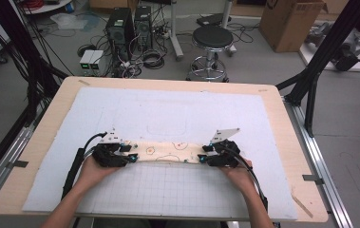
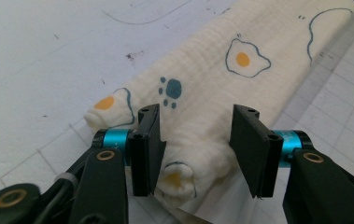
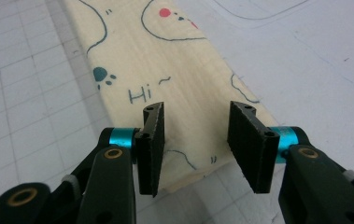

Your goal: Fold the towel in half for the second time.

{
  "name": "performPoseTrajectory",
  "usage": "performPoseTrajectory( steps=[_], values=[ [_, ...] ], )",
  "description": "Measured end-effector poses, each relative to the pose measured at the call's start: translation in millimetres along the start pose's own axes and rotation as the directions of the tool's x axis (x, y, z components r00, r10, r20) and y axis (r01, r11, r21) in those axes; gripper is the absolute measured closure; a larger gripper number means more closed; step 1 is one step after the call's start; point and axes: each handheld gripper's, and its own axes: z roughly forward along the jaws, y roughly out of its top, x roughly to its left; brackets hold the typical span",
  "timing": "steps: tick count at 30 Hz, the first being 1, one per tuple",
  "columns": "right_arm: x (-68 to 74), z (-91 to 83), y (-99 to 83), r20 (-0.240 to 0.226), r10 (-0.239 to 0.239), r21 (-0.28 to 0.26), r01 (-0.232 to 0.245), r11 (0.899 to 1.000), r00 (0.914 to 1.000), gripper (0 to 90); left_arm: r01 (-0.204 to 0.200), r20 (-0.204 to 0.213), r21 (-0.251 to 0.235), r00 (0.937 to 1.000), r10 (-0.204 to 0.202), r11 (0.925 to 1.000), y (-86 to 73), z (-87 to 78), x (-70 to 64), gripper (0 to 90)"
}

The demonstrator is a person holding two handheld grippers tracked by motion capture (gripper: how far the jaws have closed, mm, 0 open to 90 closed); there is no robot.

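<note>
Straddling folded cloth (image 1: 168,153) ends, left gripper (image 2: 195,140), right gripper (image 3: 195,140)

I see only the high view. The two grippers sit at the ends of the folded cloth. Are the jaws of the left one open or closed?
Observer: Open. The left gripper has its jaws apart, one on each side of the cloth end.
Operator: And the right one?
Observer: The right gripper is open too, jaws astride its end of the cloth.
Operator: Is the left end flat?
Observer: No, it is bunched into a small roll between the jaws.
</note>
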Motion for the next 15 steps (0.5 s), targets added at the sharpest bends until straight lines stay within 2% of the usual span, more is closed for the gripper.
performPoseTrajectory(
  steps=[4, 9, 15],
  values=[
    [0.6, -0.6, 0.5, 0.001, 0.016, -0.001, -0.016, 1.000, 0.9999, 52.3, -0.005, -0.011, -0.009, 0.9999, 0.004, 1.0000, 1.1, -2.2, -1.0, 50.2],
    [-0.1, -3.9, 0.9, 0.007, 0.046, -0.012, -0.046, 0.999, 0.9989, 46.8, 0.036, -0.014, -0.024, 0.9993, -0.036, 0.9991, 0.4, -5.5, 5.0, 51.3],
    [-0.7, -1.0, -1.8, 0.014, 0.055, 0.008, -0.055, 0.998, 0.9984, 45.0, 0.023, -0.023, -0.020, 0.9994, -0.024, 0.9995, -0.4, -1.5, 4.5, 50.5]
  ],
)
